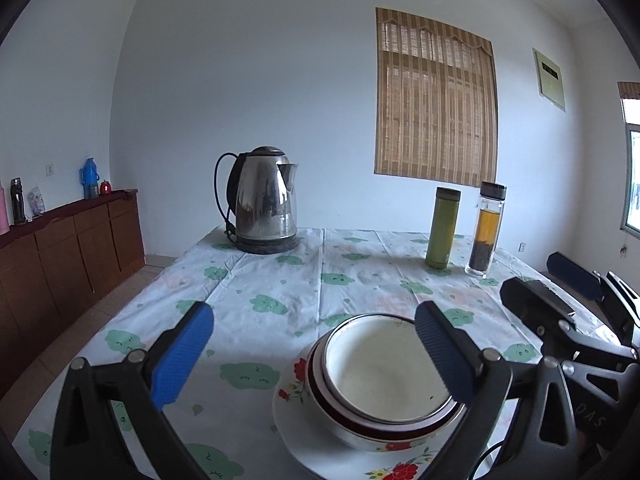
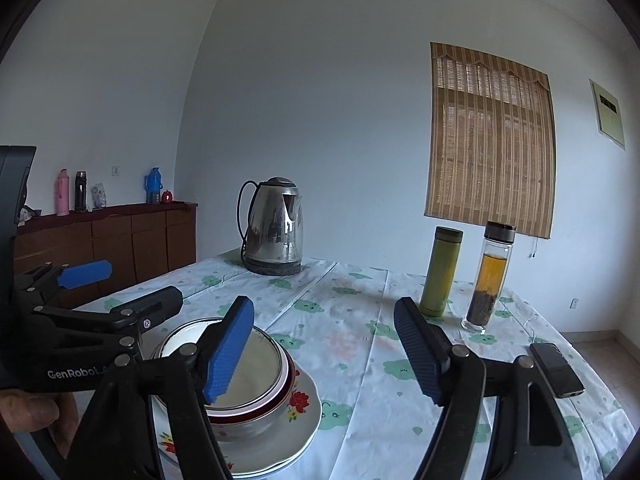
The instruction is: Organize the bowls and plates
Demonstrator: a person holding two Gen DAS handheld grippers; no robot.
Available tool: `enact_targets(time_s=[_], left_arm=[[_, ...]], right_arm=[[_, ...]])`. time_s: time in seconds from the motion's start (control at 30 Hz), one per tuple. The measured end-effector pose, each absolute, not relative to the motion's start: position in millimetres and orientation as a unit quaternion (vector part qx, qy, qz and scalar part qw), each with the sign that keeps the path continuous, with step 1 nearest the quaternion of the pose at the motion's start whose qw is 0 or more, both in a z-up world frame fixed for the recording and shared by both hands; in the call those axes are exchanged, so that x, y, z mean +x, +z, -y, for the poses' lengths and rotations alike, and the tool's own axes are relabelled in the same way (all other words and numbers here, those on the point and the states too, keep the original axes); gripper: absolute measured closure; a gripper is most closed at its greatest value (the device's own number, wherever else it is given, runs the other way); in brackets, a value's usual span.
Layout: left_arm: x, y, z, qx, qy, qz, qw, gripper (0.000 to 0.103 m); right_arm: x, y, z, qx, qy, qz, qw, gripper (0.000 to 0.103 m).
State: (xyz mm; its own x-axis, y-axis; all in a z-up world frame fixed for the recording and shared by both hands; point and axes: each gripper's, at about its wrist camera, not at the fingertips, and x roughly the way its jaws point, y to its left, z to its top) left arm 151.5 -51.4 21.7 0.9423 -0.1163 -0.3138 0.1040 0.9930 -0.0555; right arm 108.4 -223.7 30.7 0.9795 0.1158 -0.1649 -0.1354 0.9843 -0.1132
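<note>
Both grippers spread, nothing between the pads. Left gripper: blue pads wide apart, right-hand pad overlaps the bowl rim in its own view, contact not clear. Right gripper: pads apart, left-hand pad sits in front of the bowl rim, gap between the pads shows only cloth.

Bowls nested, white inner one inside a dark-red-rimmed outer one, sitting on a floral plate near the front edge of the table. From the right wrist view the stack is at lower left, and a second plate rim seems to show under the floral one, hard to confirm. Left gripper body is visible there beside the stack, with a thumb at the frame's lower left edge.

Phone lies flat on the cloth to the right, well apart from the stack.

Mid-table: green flask and glass tea bottle upright, just beside each other. Kettle on its base near the far left edge.

Beyond: wooden cabinet against the left wall with bottles on top, bamboo blind on the back wall.
</note>
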Motion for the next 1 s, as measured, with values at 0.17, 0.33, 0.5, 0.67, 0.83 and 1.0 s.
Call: enact_targets(time_s=[0.17,0.33,0.5,0.67,0.83,1.0], left_arm=[[146.4,25.4,55.9,-0.002,-0.049,-0.142,0.989,0.000],[147.0,24.7,57.1,0.000,-0.054,-0.147,0.988,0.000],[146.5,24.8,58.3,-0.001,-0.053,-0.147,0.988,0.000],[145.9,24.3,60.0,-0.001,-0.054,-0.149,0.987,0.000],[143.6,23.8,63.8,0.007,-0.056,-0.145,0.988,0.000],[144.9,22.6,65.3,0.014,-0.053,-0.153,0.987,0.000]], right_arm=[[107.1,31.4,227.1,-0.056,0.059,-0.072,0.994,0.029],[109.0,30.6,229.4,-0.051,0.058,-0.075,0.994,0.028],[109.1,30.6,230.1,-0.050,0.056,-0.075,0.994,0.028],[110.2,29.7,232.1,-0.047,0.055,-0.078,0.994,0.028],[109.2,30.0,233.7,-0.043,0.052,-0.075,0.995,0.028],[110.5,29.4,235.4,-0.042,0.049,-0.077,0.995,0.028]])
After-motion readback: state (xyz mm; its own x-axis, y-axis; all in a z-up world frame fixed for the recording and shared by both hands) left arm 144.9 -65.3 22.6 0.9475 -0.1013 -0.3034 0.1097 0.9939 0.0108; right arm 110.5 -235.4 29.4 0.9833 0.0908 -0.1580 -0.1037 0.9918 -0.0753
